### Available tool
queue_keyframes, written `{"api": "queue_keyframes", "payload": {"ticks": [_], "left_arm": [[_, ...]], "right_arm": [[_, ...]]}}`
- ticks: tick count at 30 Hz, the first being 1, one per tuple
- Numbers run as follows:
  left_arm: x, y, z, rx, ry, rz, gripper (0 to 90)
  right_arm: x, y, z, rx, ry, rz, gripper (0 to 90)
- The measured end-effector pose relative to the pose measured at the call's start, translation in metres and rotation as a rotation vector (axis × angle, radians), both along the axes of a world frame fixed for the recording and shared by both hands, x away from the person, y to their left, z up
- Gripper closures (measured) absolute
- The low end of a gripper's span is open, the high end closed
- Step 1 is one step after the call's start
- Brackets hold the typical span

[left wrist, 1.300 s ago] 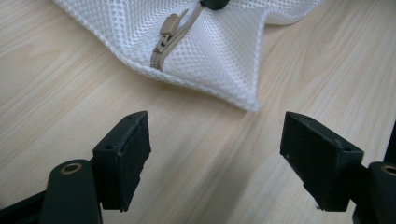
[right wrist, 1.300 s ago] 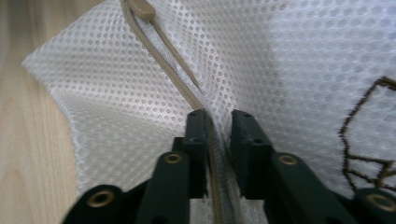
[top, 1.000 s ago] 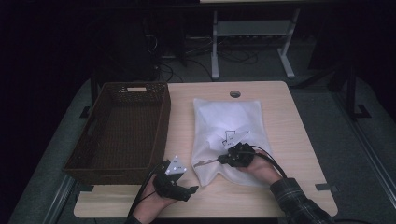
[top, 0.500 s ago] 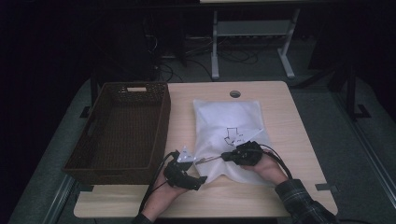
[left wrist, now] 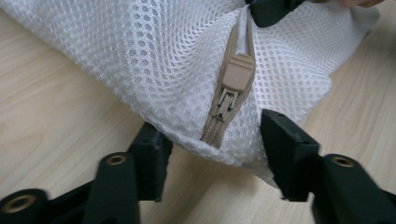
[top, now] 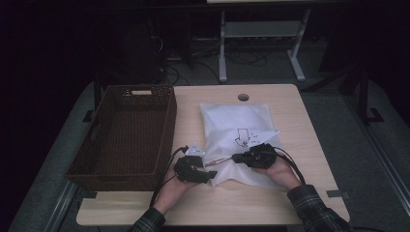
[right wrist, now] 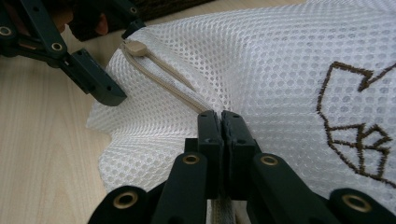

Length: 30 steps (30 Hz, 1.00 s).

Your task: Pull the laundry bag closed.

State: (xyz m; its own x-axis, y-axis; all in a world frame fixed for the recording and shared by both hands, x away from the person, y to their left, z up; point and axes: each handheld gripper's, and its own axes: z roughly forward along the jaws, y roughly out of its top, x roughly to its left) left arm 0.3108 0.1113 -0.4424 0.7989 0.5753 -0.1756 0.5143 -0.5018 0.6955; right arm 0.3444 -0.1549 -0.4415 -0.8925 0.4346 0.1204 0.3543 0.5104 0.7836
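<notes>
The left gripper (left wrist: 212, 154), jaws half-closed after just narrowing around the bag corner, has the zipper pull (left wrist: 236, 77) directly ahead, its tape running toward the right gripper (right wrist: 220, 122), pinched shut on the mesh bag (top: 234, 128).

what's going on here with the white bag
A person works a white mesh bag lying on a wooden table, with tongs in each hand. The right tongs are shut on the bag's fabric by the tan zipper, holding it taut. The left tongs sit at the bag's corner with the zipper pull between their jaws; they have just been closing but do not yet press on it. A brown woven basket stands beside the bag, to its left in the high view.
</notes>
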Motion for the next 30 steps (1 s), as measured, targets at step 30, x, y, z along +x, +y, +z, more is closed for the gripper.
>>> {"api": "queue_keyframes", "payload": {"ticks": [30], "left_arm": [[0.003, 0.004, 0.009, 0.003, -0.027, -0.046, 79.7]], "right_arm": [[-0.001, -0.004, -0.002, -0.05, -0.03, -0.004, 85.8]]}}
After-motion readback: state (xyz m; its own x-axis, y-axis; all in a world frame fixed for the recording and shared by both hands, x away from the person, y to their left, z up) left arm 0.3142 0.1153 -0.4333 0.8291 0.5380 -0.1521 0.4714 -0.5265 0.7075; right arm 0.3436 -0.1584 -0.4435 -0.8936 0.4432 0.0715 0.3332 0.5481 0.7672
